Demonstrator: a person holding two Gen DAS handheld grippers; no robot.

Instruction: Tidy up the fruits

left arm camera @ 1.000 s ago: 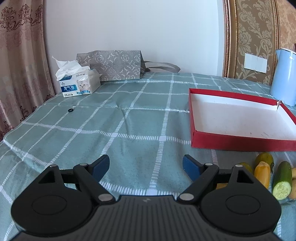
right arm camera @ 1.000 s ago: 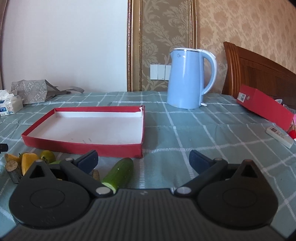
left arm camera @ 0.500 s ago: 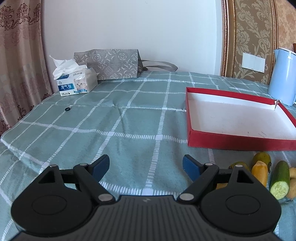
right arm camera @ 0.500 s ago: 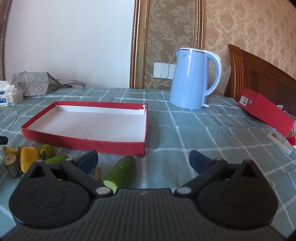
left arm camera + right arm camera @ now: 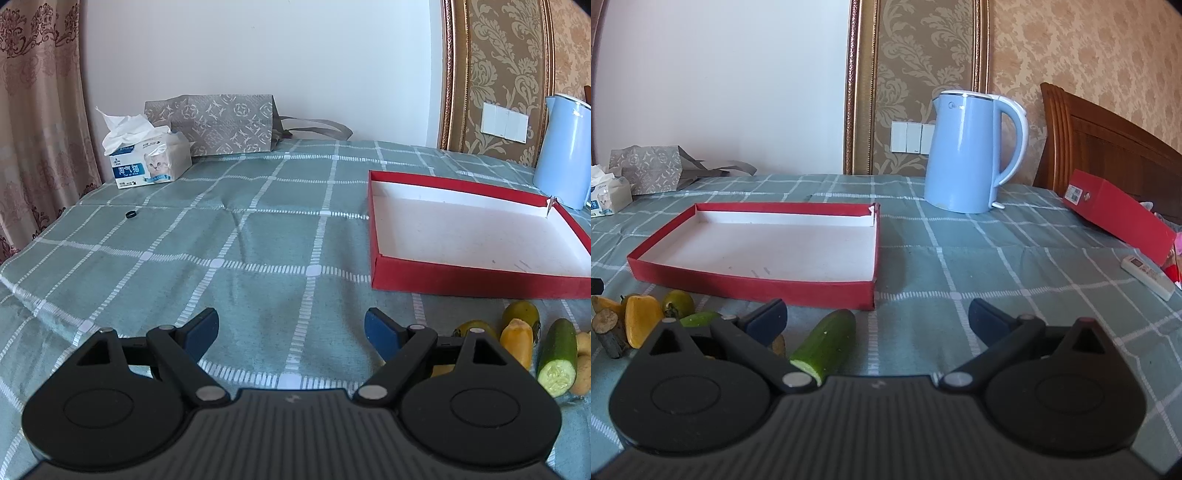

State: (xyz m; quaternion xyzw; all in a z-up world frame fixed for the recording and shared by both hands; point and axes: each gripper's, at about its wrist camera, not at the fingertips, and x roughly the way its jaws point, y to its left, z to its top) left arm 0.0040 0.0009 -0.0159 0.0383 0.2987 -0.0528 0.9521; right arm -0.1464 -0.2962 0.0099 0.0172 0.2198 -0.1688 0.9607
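A shallow red tray (image 5: 480, 283) with a white floor lies empty on the green checked cloth; it also shows in the right wrist view (image 5: 753, 286). In front of it lie a cut cucumber (image 5: 557, 356), a yellow pepper piece (image 5: 518, 341) and small green-yellow fruits (image 5: 521, 312). In the right wrist view the cucumber (image 5: 825, 343) lies just inside my left finger, with the yellow pepper piece (image 5: 641, 325) and a green fruit (image 5: 677, 302) further left. My left gripper (image 5: 291, 328) is open and empty, left of the fruits. My right gripper (image 5: 877, 319) is open and empty.
A blue kettle (image 5: 971, 155) stands behind the tray. A tissue box (image 5: 147, 162) and a grey paper bag (image 5: 214, 123) sit at the back left, a small black ring (image 5: 131, 214) on the cloth. A red box (image 5: 1119, 214) and a white remote (image 5: 1148, 277) lie at the right.
Both grippers have risen slightly and pulled back a little; the tray and fruits sit lower in view. Jaws stay open. Nothing on the table has moved.
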